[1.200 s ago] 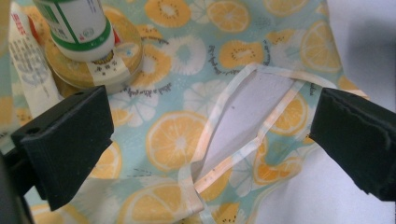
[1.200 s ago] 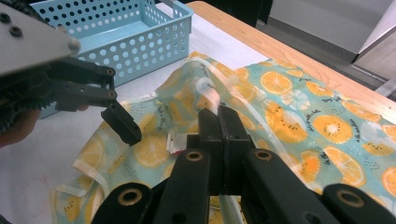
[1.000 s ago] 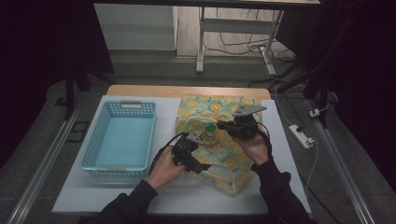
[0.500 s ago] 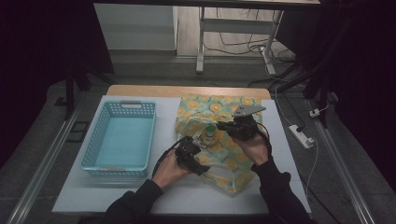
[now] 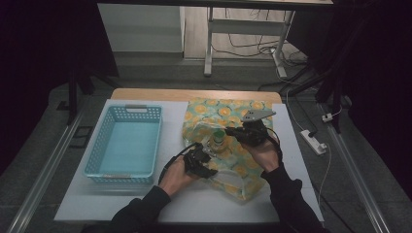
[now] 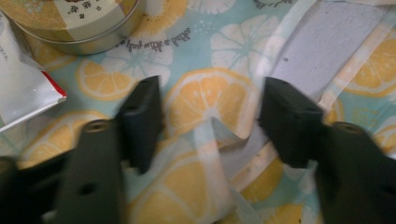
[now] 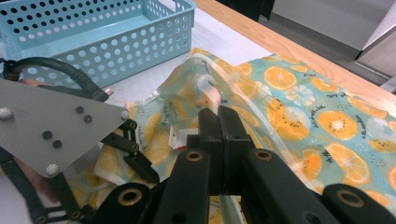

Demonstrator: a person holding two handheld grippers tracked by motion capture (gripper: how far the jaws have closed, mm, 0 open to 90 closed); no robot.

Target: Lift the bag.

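A clear bag printed with orange slices lies on the table's right half. Inside it stand a round tin and a white packet with a red edge. My right gripper is shut on the bag's upper film and holds it raised. My left gripper hovers low over the bag's near part. Its jaws have just been closing and stand half apart, with a raised fold of the film between them, untouched by the pads.
A light blue perforated basket stands on the table's left half. The wooden back edge of the table runs behind the bag. A power strip lies on the floor to the right.
My left gripper has crept slightly to the right, onto the near part of the bag. The right gripper and the raised film have kept still.
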